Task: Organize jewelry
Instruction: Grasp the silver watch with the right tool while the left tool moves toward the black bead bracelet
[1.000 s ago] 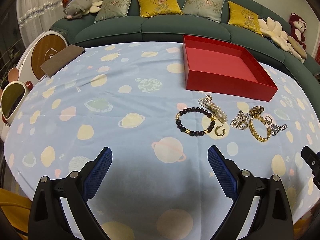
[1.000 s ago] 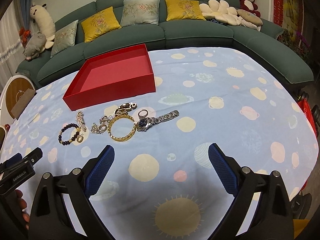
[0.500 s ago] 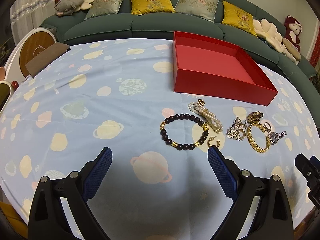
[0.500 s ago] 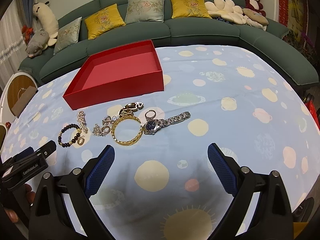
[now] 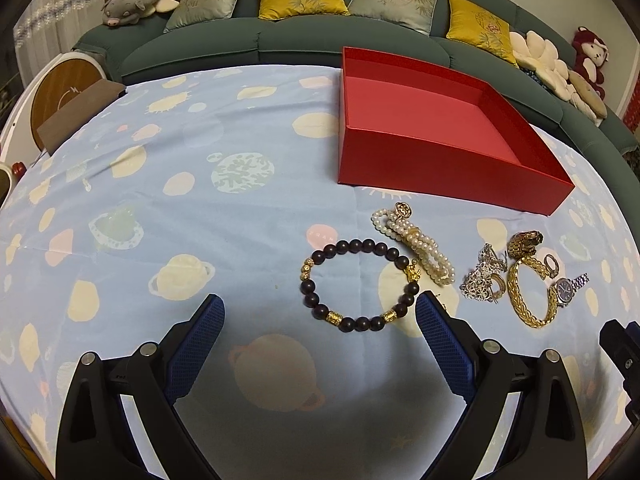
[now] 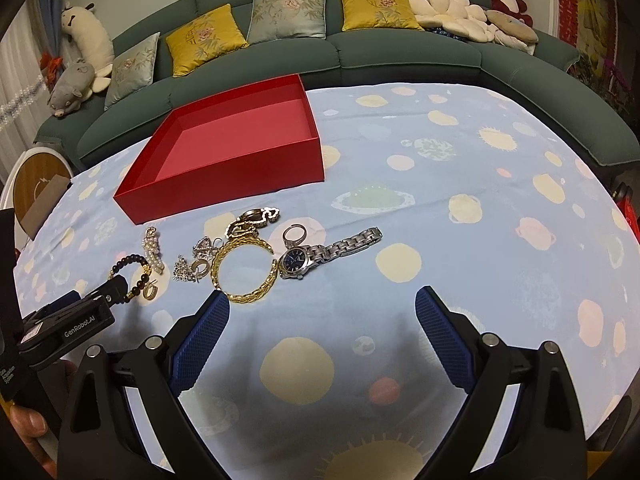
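Both grippers have come closer to the jewelry over the last second. Left gripper [image 5: 318,310] hovers low with its jaws wide apart, the dark bead bracelet [image 5: 358,286] lying just ahead between the fingertips. Right gripper [image 6: 322,306] is also spread wide and holds nothing; its left pad [image 6: 200,338] sits just beside the gold chain [image 6: 245,270], with the watch [image 6: 320,254] a little beyond. Pearls [image 5: 414,248] and a silver cluster [image 5: 482,280] lie between them on the cloth [image 5: 180,220]. Behind all of it stands the red box [image 5: 440,168], holding no jewelry.
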`<move>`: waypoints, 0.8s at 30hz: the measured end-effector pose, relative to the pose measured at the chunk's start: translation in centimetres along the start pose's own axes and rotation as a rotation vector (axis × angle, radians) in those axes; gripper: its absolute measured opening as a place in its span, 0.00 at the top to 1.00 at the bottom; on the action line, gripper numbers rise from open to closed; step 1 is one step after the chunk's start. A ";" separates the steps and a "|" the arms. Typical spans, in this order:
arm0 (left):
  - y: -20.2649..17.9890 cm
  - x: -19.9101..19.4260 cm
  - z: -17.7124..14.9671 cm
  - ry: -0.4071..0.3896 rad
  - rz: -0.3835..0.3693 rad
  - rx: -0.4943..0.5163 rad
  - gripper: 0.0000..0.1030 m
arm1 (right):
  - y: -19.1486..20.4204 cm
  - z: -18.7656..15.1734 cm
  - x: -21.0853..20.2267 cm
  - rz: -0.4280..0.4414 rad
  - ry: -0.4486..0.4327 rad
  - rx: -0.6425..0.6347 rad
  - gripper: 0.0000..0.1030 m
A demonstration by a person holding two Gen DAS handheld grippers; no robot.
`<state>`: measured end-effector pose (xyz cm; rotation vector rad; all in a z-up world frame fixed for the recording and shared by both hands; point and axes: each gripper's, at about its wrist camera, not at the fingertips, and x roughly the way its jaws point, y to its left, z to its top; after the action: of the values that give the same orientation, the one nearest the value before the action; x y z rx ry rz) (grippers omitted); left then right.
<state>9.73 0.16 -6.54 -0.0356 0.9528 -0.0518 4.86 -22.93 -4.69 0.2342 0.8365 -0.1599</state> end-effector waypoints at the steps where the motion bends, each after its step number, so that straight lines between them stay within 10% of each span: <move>1: 0.0 0.3 0.1 0.001 0.004 0.000 0.09 | -0.2 0.1 0.2 -0.002 0.002 0.008 0.11; 24: 0.4 0.6 0.5 -0.007 -0.073 -0.019 0.27 | -1.3 0.7 0.5 0.005 -0.005 0.059 0.11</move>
<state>10.49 0.56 -6.71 -0.0886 0.9454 -0.1098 5.34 -24.44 -4.79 0.2907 0.8274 -0.1805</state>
